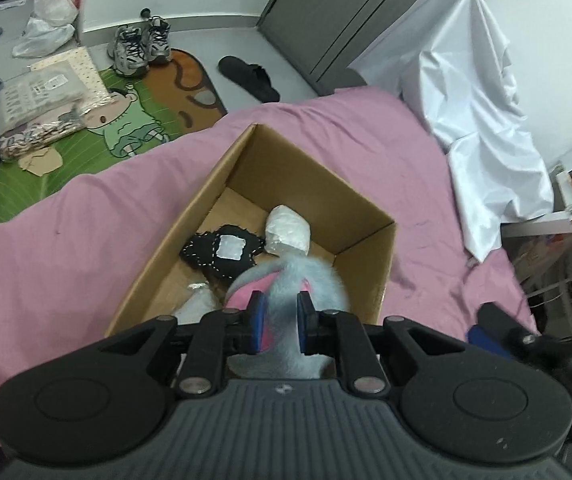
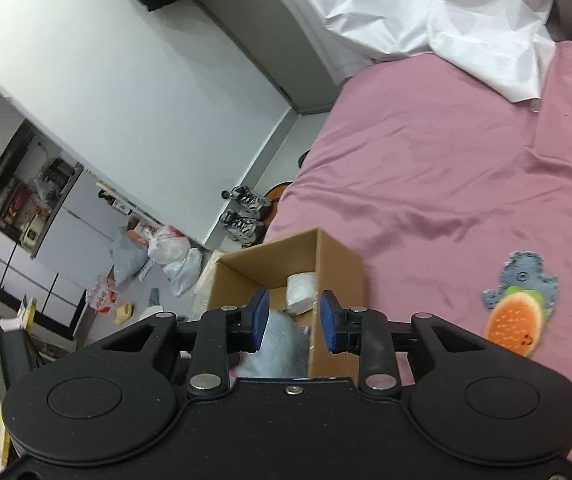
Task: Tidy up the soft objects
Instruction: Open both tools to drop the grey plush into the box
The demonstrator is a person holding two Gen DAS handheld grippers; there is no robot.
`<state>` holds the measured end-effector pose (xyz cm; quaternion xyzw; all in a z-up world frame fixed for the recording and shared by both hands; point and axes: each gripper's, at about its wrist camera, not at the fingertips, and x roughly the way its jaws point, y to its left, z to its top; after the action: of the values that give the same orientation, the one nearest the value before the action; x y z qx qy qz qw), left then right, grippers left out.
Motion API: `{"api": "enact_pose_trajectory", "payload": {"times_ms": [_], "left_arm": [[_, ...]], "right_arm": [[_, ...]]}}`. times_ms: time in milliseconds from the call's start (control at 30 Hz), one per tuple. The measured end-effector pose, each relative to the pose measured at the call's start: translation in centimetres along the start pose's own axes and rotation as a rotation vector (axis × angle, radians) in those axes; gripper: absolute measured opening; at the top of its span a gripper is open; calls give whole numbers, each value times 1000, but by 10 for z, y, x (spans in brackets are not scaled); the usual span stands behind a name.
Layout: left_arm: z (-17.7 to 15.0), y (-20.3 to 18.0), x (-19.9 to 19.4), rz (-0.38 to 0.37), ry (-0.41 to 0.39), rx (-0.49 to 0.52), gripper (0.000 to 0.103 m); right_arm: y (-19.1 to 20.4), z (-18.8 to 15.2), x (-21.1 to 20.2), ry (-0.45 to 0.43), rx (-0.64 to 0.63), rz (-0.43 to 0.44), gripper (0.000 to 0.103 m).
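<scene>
left gripper (image 1: 279,322) pinches blue plush toy (image 1: 286,300) above cardboard box (image 1: 245,184); right gripper (image 2: 294,320) spread, empty.

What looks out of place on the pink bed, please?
One soft toy, grey-blue with an orange patch, lies alone on the pink sheet, outside the cardboard box. The left gripper holds a blue plush over that box.

Matt cardboard box (image 1: 221,184), fluffy plush toy (image 1: 286,296), smooth cloth bedsheet (image 1: 65,232)
</scene>
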<state>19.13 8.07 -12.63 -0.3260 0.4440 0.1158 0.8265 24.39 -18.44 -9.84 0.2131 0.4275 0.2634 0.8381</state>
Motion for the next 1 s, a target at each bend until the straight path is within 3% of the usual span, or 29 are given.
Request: {"api": "enact_pose_trajectory", "payload": {"times_ms": [133, 267, 400, 467, 700, 767, 867, 1000], "left_arm": [[5, -12, -9, -11, -9, 31, 21], [6, -28, -19, 13, -54, 83, 41], [4, -38, -20, 31, -55, 78, 48], [3, -44, -22, 37, -56, 94, 53], [-4, -62, -34, 17, -83, 134, 71], [-7, -67, -36, 16, -83, 146, 79], [-13, -76, -37, -1, -86, 165, 81], [-20, -85, -37, -9, -85, 170, 81]], "right_arm": [[-9, 11, -11, -3, 25, -2, 33], [-18, 16, -14, 6, 52, -18, 33], [-30, 19, -19, 37, 75, -33, 36], [-35, 20, -24, 37, 78, -35, 48], [-48, 29, -50, -4, 80, -62, 57], [-51, 30, -54, -7, 70, -77, 66], [-57, 30, -58, -10, 64, -97, 76], [-67, 29, -59, -6, 71, -138, 77]]}}
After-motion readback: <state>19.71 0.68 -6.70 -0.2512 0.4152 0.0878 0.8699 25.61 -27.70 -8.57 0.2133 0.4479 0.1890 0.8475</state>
